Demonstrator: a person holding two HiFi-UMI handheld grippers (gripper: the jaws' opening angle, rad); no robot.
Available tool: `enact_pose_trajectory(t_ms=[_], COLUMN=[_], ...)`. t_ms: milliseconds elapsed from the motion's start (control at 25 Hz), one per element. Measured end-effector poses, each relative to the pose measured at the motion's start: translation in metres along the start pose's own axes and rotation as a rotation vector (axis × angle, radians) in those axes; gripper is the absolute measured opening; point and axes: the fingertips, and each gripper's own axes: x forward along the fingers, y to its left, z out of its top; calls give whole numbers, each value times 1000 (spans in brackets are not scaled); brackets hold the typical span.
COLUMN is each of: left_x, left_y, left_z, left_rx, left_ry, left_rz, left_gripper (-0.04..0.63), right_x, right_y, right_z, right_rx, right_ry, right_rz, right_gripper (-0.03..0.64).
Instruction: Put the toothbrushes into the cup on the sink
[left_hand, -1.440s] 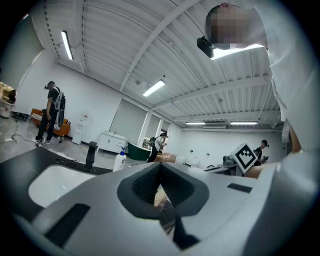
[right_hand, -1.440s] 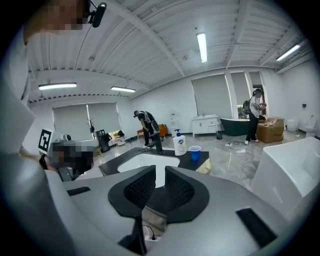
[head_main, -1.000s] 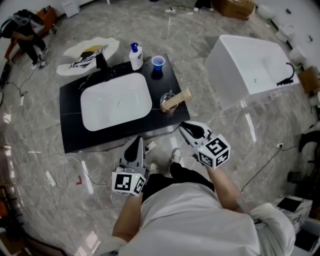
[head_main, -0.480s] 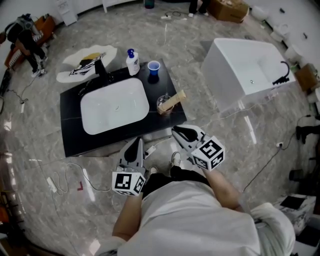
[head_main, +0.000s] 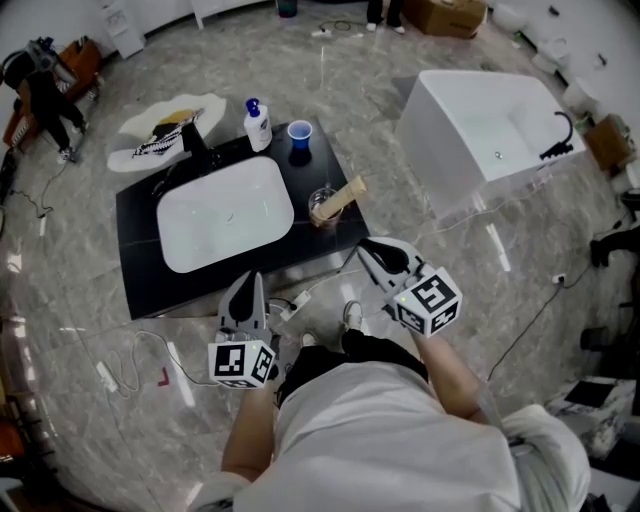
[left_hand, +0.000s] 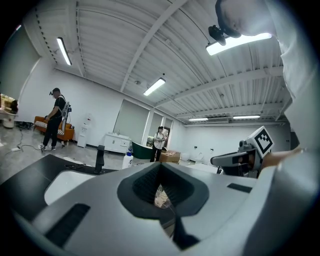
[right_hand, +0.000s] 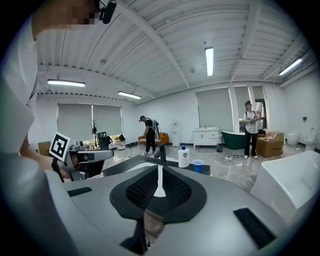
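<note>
Both empty, left gripper (head_main: 248, 282) closed and right gripper (head_main: 370, 250) just narrowing shut, before front edge of counter (head_main: 140, 262).

White basin (head_main: 225, 212), black countertop (head_main: 145, 285)

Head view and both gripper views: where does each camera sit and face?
Head view: on the head, steeply down at the sink; white shirt, left gripper, right gripper.
Left gripper view: on that gripper, level toward the sink; own jaws together.
Right gripper view: likewise; jaws just closed further, empty.
Shared: soap bottle in all.
</note>
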Motion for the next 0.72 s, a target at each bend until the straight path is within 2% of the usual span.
enact_pose_trajectory(t_ms=[200, 720], left_x=[-1, 0], left_y=[4, 12], left_z=[9, 15], left_rx=[12, 13], left_ry=[-25, -45], left_rz=[3, 11], left_gripper=[3, 3], right_x=[-6, -4], right_y=[-8, -14], right_z=[13, 25], right_rx=[-9, -27], right_ry=[-53, -71], right_rz=[-53, -75], right_gripper=[51, 48])
